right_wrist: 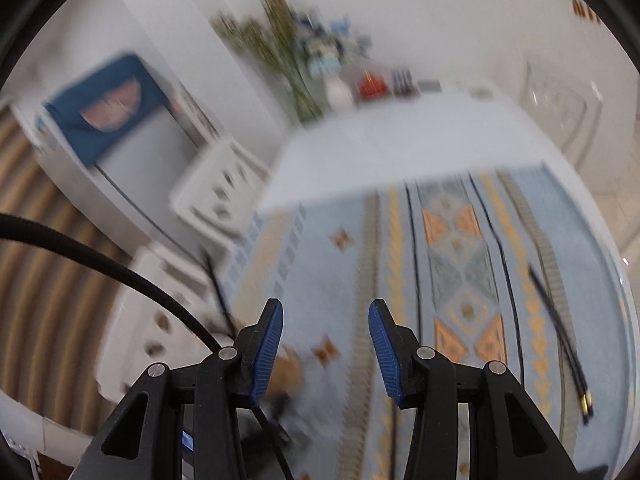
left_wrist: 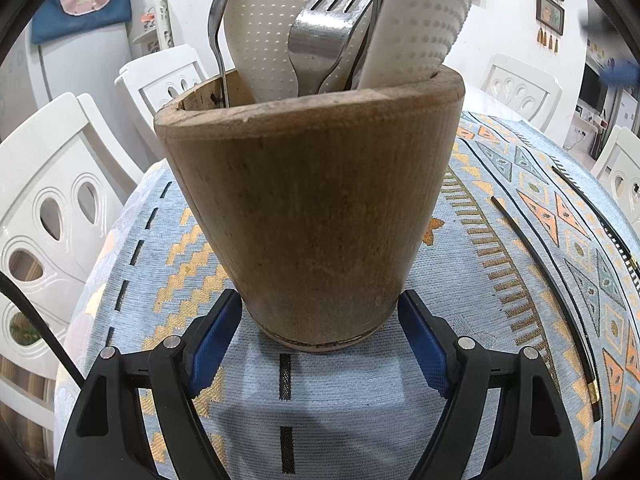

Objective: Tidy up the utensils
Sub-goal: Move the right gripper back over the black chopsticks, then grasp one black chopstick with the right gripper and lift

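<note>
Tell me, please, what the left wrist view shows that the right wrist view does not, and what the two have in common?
Only the left wrist view shows the wooden holder, gripped near its base by the left gripper and filled with forks, a spoon and white dotted utensils.

Only the right wrist view, which is blurred, shows the right gripper, open and empty, plus a leafy plant on a far counter.

Both show the patterned tablecloth, black chopsticks lying on it, and white chairs.

An upright wooden utensil holder (left_wrist: pixel 312 208) holds metal forks (left_wrist: pixel 324 40), a spoon (left_wrist: pixel 218 20) and white dotted paddles (left_wrist: pixel 260 28); black chopsticks (left_wrist: pixel 560 288) lie well apart.
</note>
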Tool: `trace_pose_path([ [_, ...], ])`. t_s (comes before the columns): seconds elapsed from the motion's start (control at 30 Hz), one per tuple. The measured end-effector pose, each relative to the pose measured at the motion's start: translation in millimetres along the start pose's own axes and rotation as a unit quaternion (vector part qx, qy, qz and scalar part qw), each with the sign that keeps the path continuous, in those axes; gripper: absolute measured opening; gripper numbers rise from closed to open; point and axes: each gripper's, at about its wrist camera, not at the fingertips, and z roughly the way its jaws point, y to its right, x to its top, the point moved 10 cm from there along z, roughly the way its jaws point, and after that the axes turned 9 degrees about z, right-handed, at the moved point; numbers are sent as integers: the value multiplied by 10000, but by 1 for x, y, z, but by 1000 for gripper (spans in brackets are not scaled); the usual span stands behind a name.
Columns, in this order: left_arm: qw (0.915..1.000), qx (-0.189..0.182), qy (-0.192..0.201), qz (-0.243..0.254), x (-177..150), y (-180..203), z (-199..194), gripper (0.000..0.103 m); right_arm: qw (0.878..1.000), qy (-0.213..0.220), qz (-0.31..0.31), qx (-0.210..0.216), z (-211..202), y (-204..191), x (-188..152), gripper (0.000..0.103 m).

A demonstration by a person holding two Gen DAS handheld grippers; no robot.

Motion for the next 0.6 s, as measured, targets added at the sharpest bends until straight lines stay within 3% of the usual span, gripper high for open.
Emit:
trace_pose_path([
  [0.13,10000,0,-1,-1,0,0,0,80,9965,-637,-12,-544,41,29,-37,43],
  [0.33,10000,-1,-4,-1,0,0,1,80,9884,-1177,-103,-950,79,55,-66,25],
  [0.6,10000,-1,-5,-2,0,0,1,80,9777,-1729,-52,-1195,104,78,-84,25],
])
